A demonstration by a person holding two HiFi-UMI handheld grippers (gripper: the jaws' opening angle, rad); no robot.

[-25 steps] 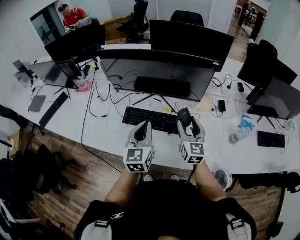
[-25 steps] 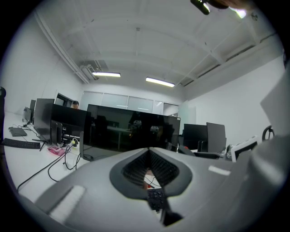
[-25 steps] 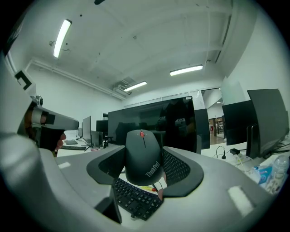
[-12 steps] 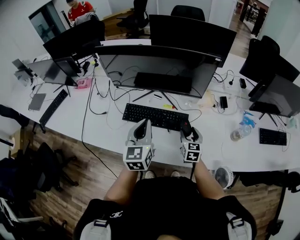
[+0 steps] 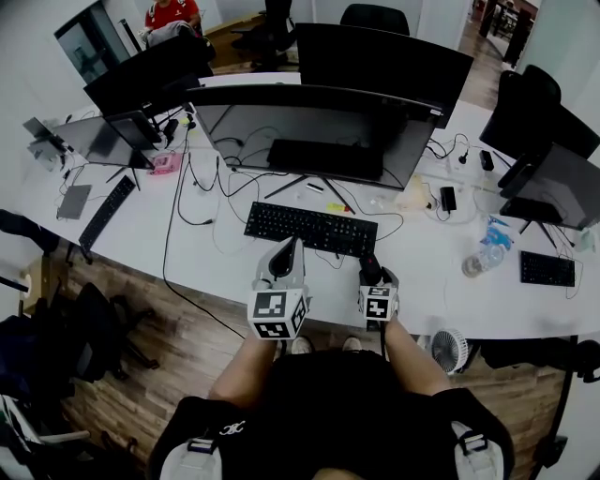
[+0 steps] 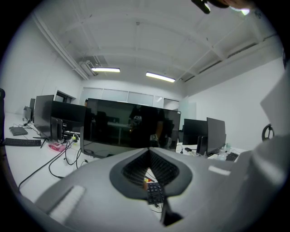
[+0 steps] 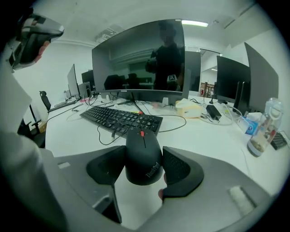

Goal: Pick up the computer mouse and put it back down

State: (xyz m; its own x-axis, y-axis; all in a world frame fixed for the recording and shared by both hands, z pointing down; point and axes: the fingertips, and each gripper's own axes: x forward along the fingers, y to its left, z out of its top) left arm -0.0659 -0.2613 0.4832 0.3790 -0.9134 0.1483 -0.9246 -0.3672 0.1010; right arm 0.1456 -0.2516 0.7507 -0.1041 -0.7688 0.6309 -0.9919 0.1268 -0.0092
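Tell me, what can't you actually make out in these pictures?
- Underside of the mouse: right gripper view, hidden by its own body and the right gripper clamping it; touching the desk or lifted, unclear.
- Keyboard: left gripper view, mostly behind the left gripper's shut jaws.
- Bottle label: head view, too small.
- Person in red: head view, cut by top edge.

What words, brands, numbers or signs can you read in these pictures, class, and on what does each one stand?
"ThinkPad": printed on the rear of the black computer mouse, seen in the right gripper view.
Key legends on the keyboard: too small to read.
Any print on the bottle: too blurred to read.
No other readable text shows.
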